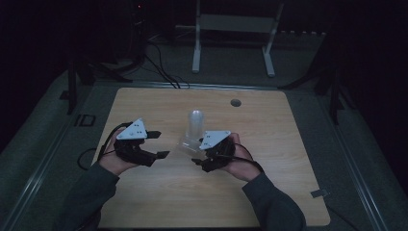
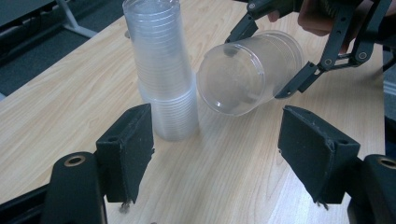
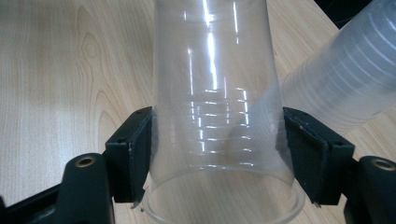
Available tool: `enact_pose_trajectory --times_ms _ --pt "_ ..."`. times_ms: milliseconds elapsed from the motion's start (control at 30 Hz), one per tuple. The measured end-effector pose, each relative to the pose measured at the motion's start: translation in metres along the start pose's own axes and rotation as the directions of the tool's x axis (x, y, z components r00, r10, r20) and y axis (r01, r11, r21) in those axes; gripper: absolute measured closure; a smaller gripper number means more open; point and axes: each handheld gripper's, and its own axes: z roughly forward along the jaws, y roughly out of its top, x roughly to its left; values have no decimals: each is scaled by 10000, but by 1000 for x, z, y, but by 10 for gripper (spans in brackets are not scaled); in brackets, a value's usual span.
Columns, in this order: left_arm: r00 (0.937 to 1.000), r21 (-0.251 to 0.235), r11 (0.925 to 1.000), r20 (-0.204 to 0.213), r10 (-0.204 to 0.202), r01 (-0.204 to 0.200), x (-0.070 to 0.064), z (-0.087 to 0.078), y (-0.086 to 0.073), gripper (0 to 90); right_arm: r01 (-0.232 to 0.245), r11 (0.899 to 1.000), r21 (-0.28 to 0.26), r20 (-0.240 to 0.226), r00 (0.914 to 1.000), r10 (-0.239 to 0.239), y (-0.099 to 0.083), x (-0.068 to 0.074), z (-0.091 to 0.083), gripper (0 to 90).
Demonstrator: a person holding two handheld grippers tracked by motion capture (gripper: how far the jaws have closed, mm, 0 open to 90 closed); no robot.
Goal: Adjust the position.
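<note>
From the high view, a stack of clear cups (image 1: 195, 126) stands upside down near the middle of the wooden table (image 1: 269, 192). The left gripper (image 1: 159, 144) sits to its left with jaws spread and empty. The right gripper (image 1: 198, 156) is just right of the stack's foot, holding a clear cup (image 1: 186, 147).

In the left gripper view, its own jaws stand wide apart over bare wood. Beyond them the stack (image 2: 163, 74) stands upright, and the right gripper (image 2: 261, 60) holds the cup (image 2: 247, 72) on its side, just beside the stack.

In the right gripper view, both jaws press against the cup's (image 3: 219, 116) sides near its rim. The stack (image 3: 345, 79) lies across the upper right.
</note>
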Motion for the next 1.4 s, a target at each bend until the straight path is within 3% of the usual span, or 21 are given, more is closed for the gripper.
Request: enact_pose_trajectory --times_ms 467,733,1167,1233,1400 --pt "9972 746 9946 -143 735 -723 -6 7 11 262 179 9994 311 26 9998 -180 -1 1 1 295" --pt "9954 1019 9902 60 953 -954 -7 13 12 262 432 9976 533 -27 9991 -431 1 4 5 295" --pt "9877 1732 9725 231 1543 -1560 -12 21 16 263 647 9947 798 -140 9979 -638 4 4 8 311" --pt "9851 1948 9657 260 1700 -1718 -14 24 17 263 768 9931 887 -166 9970 -756 4 4 8 313" --pt "9822 2139 9586 346 1848 -1879 -16 27 18 262 837 9915 995 -154 9965 -826 5 5 9 313"
